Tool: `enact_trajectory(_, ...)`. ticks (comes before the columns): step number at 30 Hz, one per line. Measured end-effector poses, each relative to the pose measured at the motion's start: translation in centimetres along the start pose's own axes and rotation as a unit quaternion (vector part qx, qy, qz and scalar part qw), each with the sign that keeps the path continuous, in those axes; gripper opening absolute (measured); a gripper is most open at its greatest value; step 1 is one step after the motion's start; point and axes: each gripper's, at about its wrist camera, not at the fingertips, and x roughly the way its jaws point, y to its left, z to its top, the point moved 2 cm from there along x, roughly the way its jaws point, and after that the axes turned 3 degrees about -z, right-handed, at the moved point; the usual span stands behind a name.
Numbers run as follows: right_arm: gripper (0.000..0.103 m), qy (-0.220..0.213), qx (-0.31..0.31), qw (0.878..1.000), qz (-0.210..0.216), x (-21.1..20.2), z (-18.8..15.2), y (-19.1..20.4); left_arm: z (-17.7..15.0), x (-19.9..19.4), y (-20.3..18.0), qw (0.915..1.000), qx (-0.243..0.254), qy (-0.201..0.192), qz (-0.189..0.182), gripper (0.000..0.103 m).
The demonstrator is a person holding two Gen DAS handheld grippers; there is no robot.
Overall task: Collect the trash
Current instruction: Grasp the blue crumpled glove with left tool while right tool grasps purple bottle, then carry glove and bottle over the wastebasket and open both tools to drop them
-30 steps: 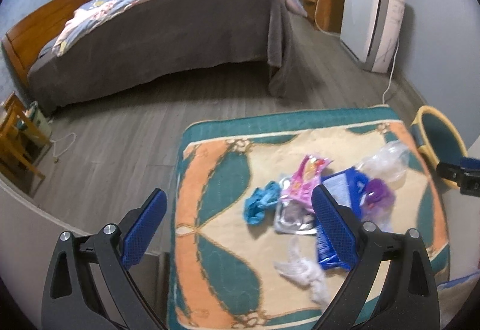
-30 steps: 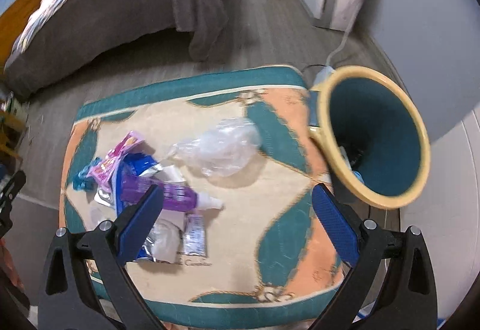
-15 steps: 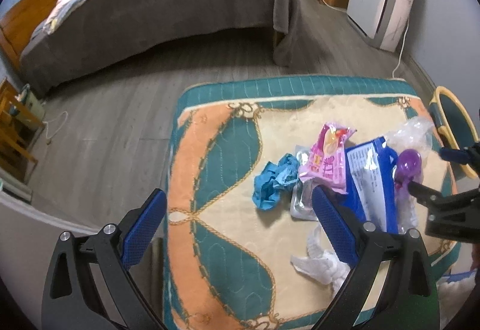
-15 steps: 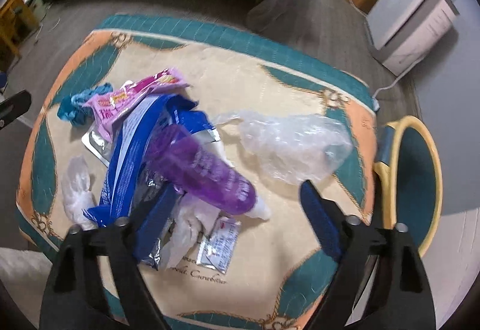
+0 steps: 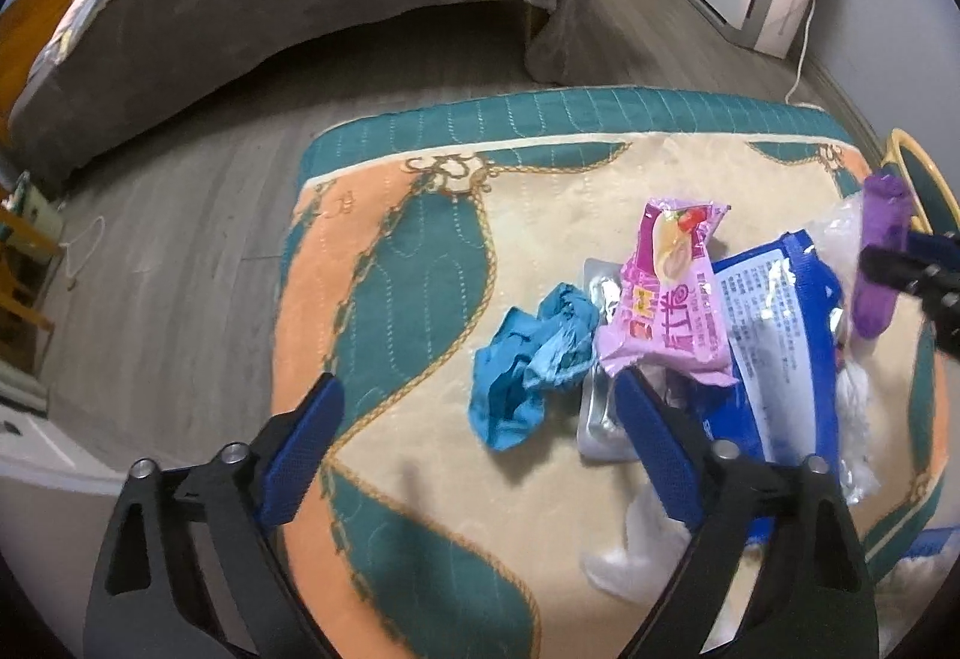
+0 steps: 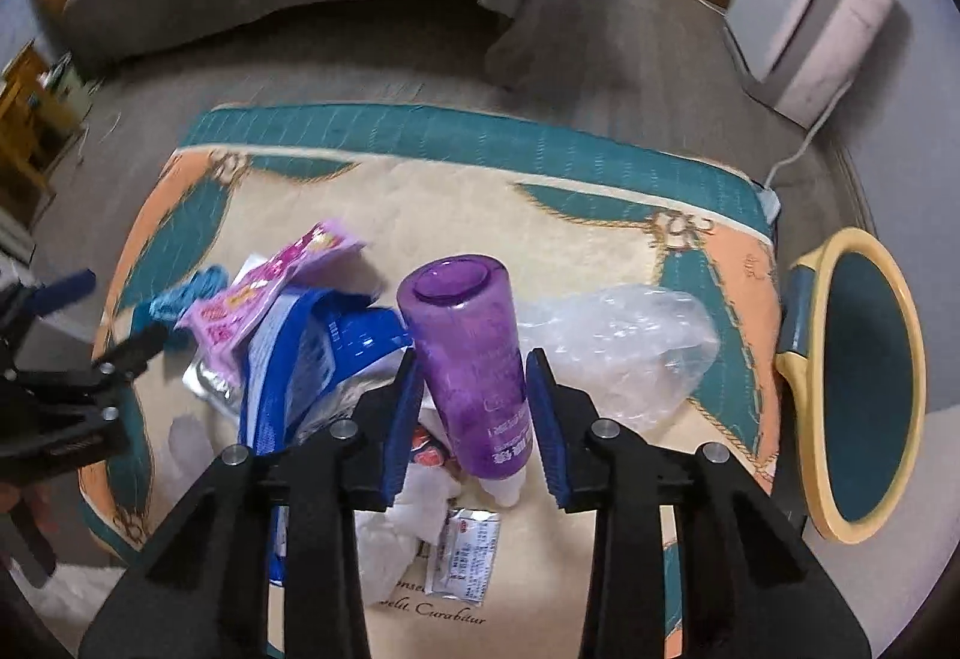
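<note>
While its fingers close, right gripper (image 6: 474,419) clamps translucent purple bottle (image 6: 474,359), base upward.

Litter heaped on table (image 6: 600,215), bin to its right.
Bottle (image 6: 474,359) mid-heap, cap nearest; wrappers (image 6: 288,281) left of it, plastic bag (image 6: 624,341) right; bin (image 6: 864,389) beside the table edge.

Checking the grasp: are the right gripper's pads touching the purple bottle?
Touching. In the right wrist view the closing right gripper has both blue pads against the purple bottle's sides, no gap visible.
</note>
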Motion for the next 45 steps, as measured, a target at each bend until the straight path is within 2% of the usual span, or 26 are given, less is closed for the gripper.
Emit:
enact_trajectory(3,0.035,0.003,0.02,1.0,0.006,-0.2,0.2,-0.6,0.2,1.1,-0.5,0.9999,0.009,0.008,-0.005,0.076)
enact_trajectory(5,0.034,0.0,0.022,1.0,0.008,-0.4,0.3,-1.0,0.3,1.8,-0.9,0.9998,0.014,0.015,-0.009,0.063)
enact_trajectory(6,0.034,-0.002,0.024,1.0,0.011,-0.6,0.4,-1.1,0.3,2.0,-1.0,0.9997,0.012,0.016,-0.015,0.06)
enact_trajectory(8,0.034,-0.005,0.029,0.999,0.015,-1.0,0.4,-1.4,0.4,2.3,-1.2,0.9993,0.013,0.021,-0.027,0.044)
enact_trajectory(11,0.033,-0.011,0.028,0.999,0.013,-1.7,0.5,-1.8,0.4,2.0,-1.4,0.9992,0.018,0.017,-0.031,0.036)
enact_trajectory(15,0.033,-0.025,0.039,0.999,0.021,-3.1,0.8,-2.4,0.7,0.9,-1.2,0.9997,0.016,0.002,-0.019,0.034)
enact_trajectory(20,0.033,-0.053,0.054,0.997,0.024,-5.8,1.3,-3.4,2.0,-3.2,-0.5,0.998,0.001,-0.062,-0.006,0.033)
enact_trajectory(25,0.033,-0.086,0.074,0.993,0.028,-9.0,2.0,-4.9,3.7,-8.0,-2.8,0.9916,0.011,-0.125,-0.032,0.033)
enact_trajectory(29,0.033,-0.112,0.091,0.989,0.034,-11.7,2.2,-6.2,4.3,-10.6,-5.3,0.9861,0.031,-0.156,-0.049,0.034)
enact_trajectory(35,0.033,-0.146,0.111,0.982,0.032,-14.9,2.0,-9.3,4.3,-11.7,-9.2,0.9824,0.06,-0.163,-0.07,0.034)
enact_trajectory(45,0.033,-0.146,0.152,0.977,0.016,-15.0,0.6,-15.7,4.4,-11.2,-15.6,0.9783,0.102,-0.157,-0.09,0.034)
